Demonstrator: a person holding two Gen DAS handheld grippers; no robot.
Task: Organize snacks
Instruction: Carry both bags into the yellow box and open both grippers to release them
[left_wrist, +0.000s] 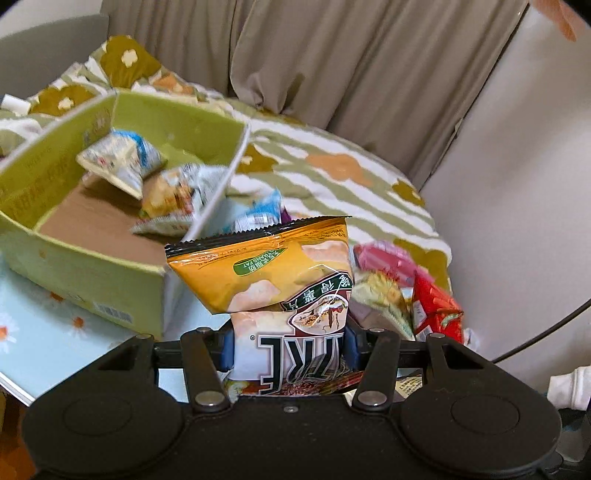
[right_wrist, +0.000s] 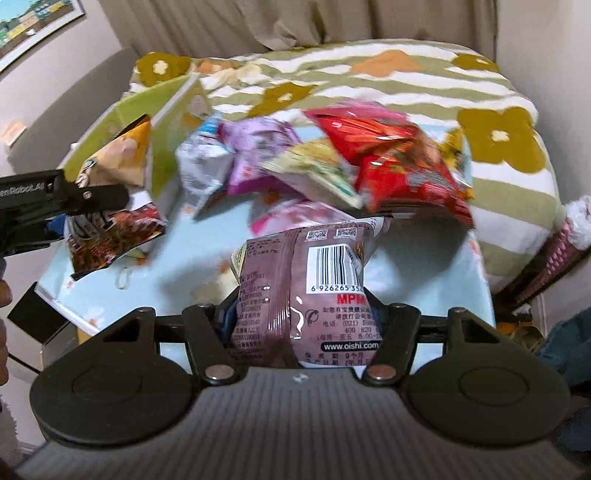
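My left gripper (left_wrist: 290, 349) is shut on an orange chip bag (left_wrist: 273, 273), held upright to the right of the green cardboard box (left_wrist: 92, 273). The box holds several small snack packets (left_wrist: 122, 158). The same bag (right_wrist: 114, 166) and left gripper (right_wrist: 70, 195) show at the left of the right wrist view. My right gripper (right_wrist: 301, 325) is shut on a mauve snack bag (right_wrist: 310, 291) with a barcode, held above the light blue table (right_wrist: 424, 273). A pile of loose snack bags (right_wrist: 388, 162) lies beyond it.
A striped floral blanket (left_wrist: 332, 162) covers the sofa behind the table. Beige curtains (left_wrist: 332, 55) hang at the back. Red and pink bags (left_wrist: 436, 306) lie right of the left gripper. The table's front left edge (right_wrist: 62, 306) is near.
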